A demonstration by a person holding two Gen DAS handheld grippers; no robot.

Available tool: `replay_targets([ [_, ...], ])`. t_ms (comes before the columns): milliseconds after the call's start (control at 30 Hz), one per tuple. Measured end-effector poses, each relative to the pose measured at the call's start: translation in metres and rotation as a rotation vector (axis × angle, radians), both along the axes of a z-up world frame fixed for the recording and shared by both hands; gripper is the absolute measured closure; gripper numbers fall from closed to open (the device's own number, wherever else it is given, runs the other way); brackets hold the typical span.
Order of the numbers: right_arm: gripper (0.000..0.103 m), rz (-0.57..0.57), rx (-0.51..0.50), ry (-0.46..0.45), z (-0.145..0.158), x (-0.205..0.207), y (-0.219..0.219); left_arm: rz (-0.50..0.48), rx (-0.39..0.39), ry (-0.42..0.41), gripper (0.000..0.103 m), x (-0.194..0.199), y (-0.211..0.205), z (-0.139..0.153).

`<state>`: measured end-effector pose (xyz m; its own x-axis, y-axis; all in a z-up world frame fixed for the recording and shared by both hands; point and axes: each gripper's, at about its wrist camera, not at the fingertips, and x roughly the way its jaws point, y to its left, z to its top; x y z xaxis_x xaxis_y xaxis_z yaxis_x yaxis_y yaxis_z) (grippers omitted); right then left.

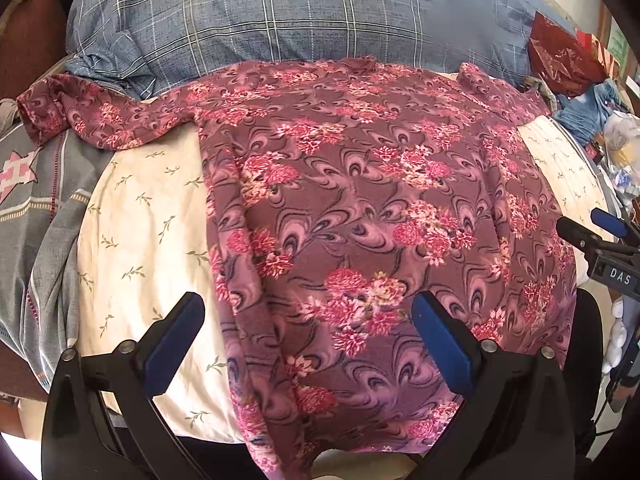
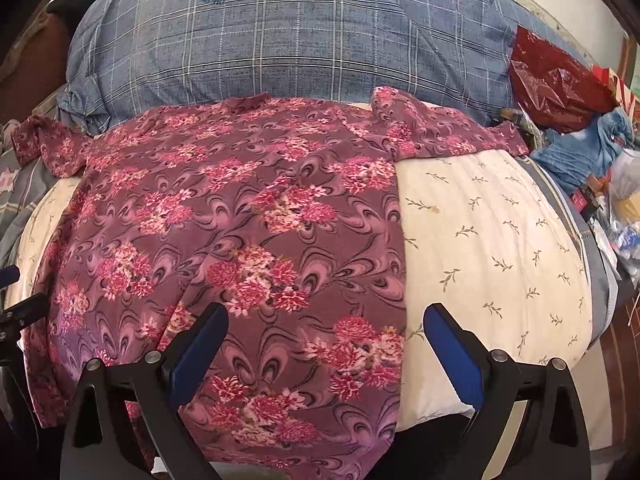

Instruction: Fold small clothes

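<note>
From my left wrist view, my left gripper [image 1: 308, 320] was spread wide and held nothing, hanging over the near left edge of the shirt [image 1: 360, 208], which lay flat on the cream sheet [image 1: 140, 240], its collar end against the plaid pillow [image 1: 300, 12]. The shirt's long axis ran from me towards the pillow, hem nearest me, with its left sleeve [image 1: 80, 116] stretched sideways below the pillow's left corner. I judged the risk here was pinching sheet along with cloth, since one finger sat over bare sheet and the other over shirt. From my right wrist view, my right gripper [image 2: 324, 332] was likewise spread and empty, straddling the shirt's right edge. The right sleeve [image 2: 440, 132] lay bunched just below the pillow; I reckoned a fold over it could trap that crease and skew things.
</note>
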<state>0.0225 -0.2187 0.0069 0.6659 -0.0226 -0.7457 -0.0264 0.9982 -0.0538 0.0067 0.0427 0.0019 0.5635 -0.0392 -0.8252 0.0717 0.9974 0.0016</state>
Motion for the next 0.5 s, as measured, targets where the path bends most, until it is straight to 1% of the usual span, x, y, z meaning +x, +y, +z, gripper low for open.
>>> replay_targets([
  [167,0.005,-0.018,0.042,0.008,-0.0043,0.0015,-0.0086,-0.009,0.021,0.007,0.0,0.0021,-0.0041,0.0007],
  [500,0.005,-0.008,0.071,0.009,-0.0068,0.0038,-0.0093,-0.012,0.033,0.02,0.0,0.0047,-0.0084,0.0009],
])
